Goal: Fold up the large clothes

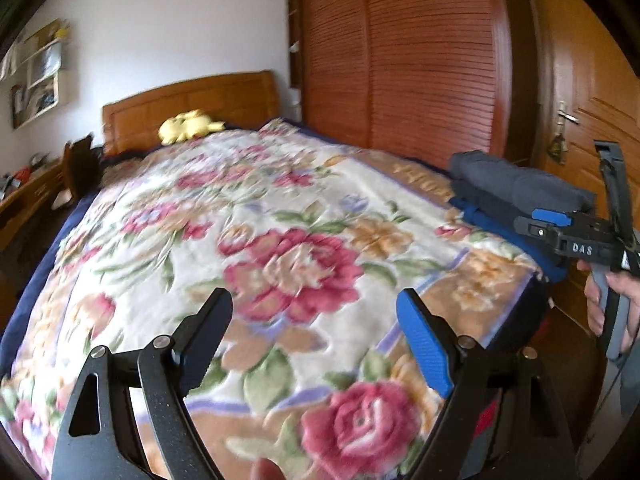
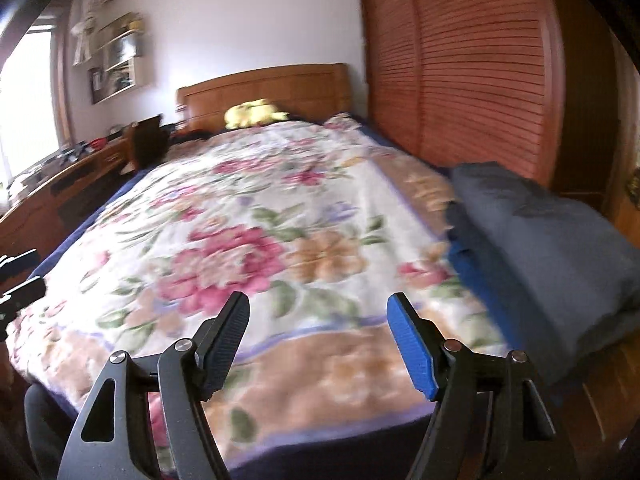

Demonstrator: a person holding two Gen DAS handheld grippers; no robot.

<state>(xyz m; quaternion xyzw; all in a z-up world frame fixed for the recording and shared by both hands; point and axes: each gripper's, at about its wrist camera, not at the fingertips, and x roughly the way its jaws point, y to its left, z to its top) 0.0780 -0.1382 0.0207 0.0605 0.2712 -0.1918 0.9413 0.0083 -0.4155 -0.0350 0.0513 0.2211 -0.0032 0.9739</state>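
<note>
A stack of folded clothes, dark grey point(image 1: 516, 184) on top of blue point(image 1: 492, 220), lies at the right edge of the bed; in the right wrist view the grey fold point(image 2: 552, 240) sits to the right. My left gripper point(image 1: 316, 300) is open and empty above the floral blanket point(image 1: 256, 216). My right gripper point(image 2: 318, 304) is open and empty above the blanket's foot end point(image 2: 280, 240). The right gripper also shows in the left wrist view point(image 1: 560, 232), held by a hand beside the stack. The left gripper's edge shows at the far left of the right wrist view point(image 2: 16, 280).
A yellow plush toy point(image 1: 188, 126) lies by the wooden headboard point(image 1: 192, 104). A slatted wardrobe point(image 1: 404, 60) and a wooden door point(image 1: 588, 92) stand right of the bed. A desk with clutter point(image 2: 60, 176) and a chair point(image 2: 146, 140) stand on the left.
</note>
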